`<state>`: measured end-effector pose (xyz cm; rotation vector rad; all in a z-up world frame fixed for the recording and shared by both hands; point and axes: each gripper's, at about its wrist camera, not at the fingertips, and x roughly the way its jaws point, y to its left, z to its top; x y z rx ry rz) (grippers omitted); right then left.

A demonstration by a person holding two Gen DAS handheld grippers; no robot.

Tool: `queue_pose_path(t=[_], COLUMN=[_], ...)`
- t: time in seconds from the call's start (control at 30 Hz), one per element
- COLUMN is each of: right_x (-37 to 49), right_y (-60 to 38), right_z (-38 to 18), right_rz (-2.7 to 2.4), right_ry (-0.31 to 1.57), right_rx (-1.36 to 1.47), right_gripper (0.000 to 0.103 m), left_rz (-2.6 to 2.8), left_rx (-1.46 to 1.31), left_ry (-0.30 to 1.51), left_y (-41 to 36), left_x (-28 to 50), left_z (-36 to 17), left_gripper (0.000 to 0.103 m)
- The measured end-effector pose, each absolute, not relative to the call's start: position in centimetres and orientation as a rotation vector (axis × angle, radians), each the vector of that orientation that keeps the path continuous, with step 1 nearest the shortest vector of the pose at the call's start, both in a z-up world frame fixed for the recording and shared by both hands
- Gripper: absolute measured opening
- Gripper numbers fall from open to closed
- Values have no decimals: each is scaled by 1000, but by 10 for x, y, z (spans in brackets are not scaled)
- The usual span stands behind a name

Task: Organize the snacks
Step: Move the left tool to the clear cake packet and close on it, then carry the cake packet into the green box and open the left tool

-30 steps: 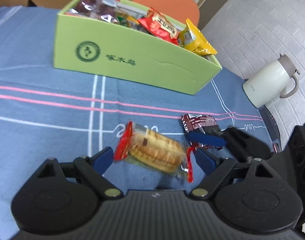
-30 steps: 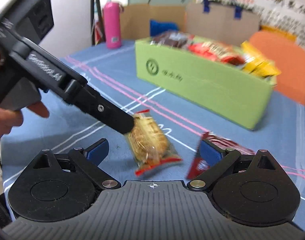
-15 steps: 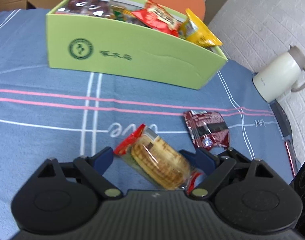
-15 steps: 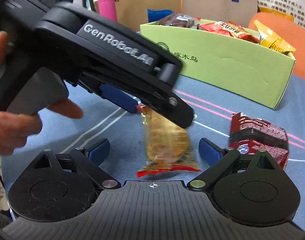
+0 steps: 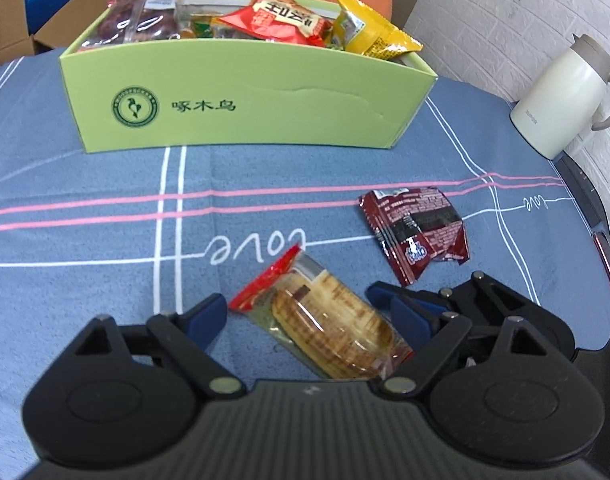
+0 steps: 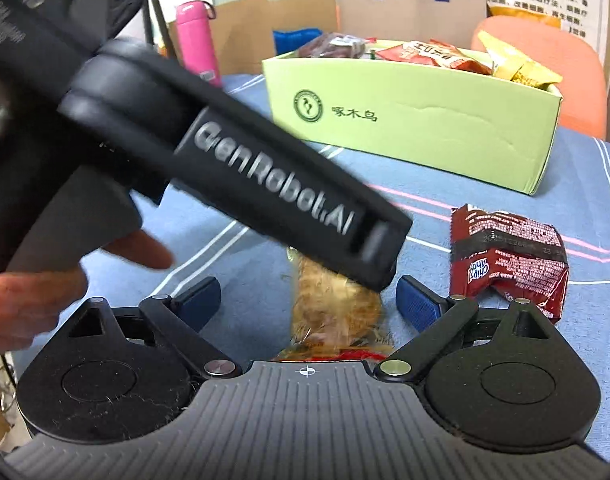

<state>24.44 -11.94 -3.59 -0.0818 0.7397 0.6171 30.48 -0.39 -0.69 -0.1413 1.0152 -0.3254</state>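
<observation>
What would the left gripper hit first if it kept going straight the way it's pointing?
Most likely the clear-wrapped biscuit pack, which lies on the tablecloth between the open fingers of the left gripper; depth is hard to judge.

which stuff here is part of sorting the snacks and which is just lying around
Job:
- green box of snacks
- cracker pack
- dark red cookie packet

Lying about:
- white jug
- pink bottle
- orange chair
- paper bag

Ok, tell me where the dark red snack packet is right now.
The dark red snack packet lies flat on the blue tablecloth, right of the clear biscuit pack and in front of the green box's right end.
</observation>
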Motion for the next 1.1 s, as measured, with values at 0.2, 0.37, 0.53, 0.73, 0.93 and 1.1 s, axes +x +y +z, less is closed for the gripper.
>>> queue_pose_path(t=[0.2,0.37,0.53,0.73,0.93,1.1], right_x=[250,238,240,279,371,435], right_y=[-113,-114,-126,-126,-108,-82], right_z=[-34,-38,-22,25,69,62], right_rz=[599,572,566,542,559,616], right_ry=[727,670,639,492,394,473], right_rx=[-99,-185,-108,-158,-148,-99], right_gripper=[73,34,19,19,20,20], left_rz=[-342,-418,-434,-409,-303,-227], left_rx=[-140,-167,-259,-215,-157,-110], left_ry=[1004,968,919,722,667,709], left_y=[-4,3,11,15,33,46], left_x=[301,294,302,345,419,464], left_z=[-9,-9,11,80,115,97], left_gripper=[88,51,41,37,36,36])
